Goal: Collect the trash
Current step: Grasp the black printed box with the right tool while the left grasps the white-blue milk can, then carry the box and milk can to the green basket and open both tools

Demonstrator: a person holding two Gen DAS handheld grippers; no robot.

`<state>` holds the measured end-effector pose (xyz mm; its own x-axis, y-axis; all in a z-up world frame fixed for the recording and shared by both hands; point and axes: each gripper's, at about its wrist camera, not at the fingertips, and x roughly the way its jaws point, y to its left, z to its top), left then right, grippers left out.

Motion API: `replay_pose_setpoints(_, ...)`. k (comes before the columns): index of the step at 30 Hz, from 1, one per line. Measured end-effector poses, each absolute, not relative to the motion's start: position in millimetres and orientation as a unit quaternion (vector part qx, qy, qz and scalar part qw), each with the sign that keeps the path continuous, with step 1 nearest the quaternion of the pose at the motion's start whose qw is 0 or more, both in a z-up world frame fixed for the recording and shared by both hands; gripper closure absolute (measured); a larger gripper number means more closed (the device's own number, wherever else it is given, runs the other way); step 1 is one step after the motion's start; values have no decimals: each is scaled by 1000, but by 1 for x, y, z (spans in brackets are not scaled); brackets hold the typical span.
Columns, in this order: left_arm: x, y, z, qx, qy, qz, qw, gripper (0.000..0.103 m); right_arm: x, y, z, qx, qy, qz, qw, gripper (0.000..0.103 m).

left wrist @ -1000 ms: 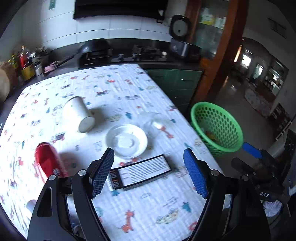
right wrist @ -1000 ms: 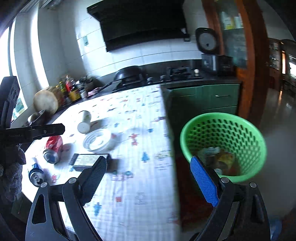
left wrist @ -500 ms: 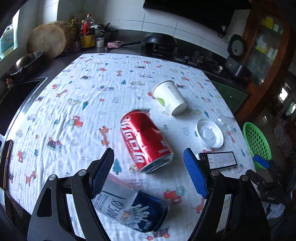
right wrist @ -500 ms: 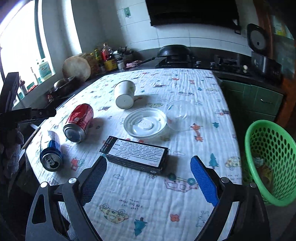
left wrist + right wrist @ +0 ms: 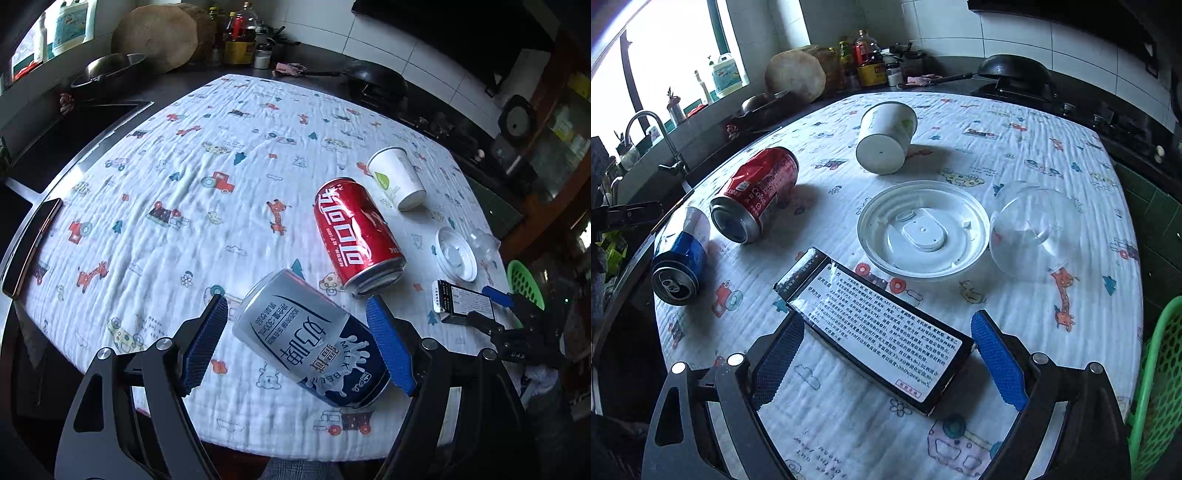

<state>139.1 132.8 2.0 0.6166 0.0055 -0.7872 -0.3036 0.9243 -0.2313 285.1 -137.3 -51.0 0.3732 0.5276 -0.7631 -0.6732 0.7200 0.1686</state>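
- Trash all lies on the table [image 5: 155, 192]; none is gripped yet, so collecting is barely begun.
- Left gripper [image 5: 297, 345] is spread around the blue can [image 5: 314, 343]; right gripper [image 5: 886, 363] is spread around the box [image 5: 879, 332], pads apart.
- Beyond lie the red can [image 5: 356, 240], cup [image 5: 886, 138], lid [image 5: 921, 230] and dome [image 5: 1034, 229].
- Basket [image 5: 1160, 387] stands off the table edge; the way looks open.

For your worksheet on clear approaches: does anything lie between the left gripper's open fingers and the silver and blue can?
Nothing visible does. The left gripper is open, and the silver and blue can already lies on its side between the fingers, pads not touching. The red can lies beyond it.
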Motion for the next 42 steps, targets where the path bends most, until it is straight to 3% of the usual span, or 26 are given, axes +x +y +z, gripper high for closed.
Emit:
replay_pose_setpoints(22,139,142,-27,-281,450,117,840,24,255,-104,-48,-143,433,405,792,14)
replay_pose_setpoints(31,151,140,-42,-332,455,124,817,22,266,-76,-55,-163,436,405,787,25)
replay_pose_setpoints(42,159,138,-54,-363,459,119,802,18,265,-75,-53,-167,428,388,799,50)
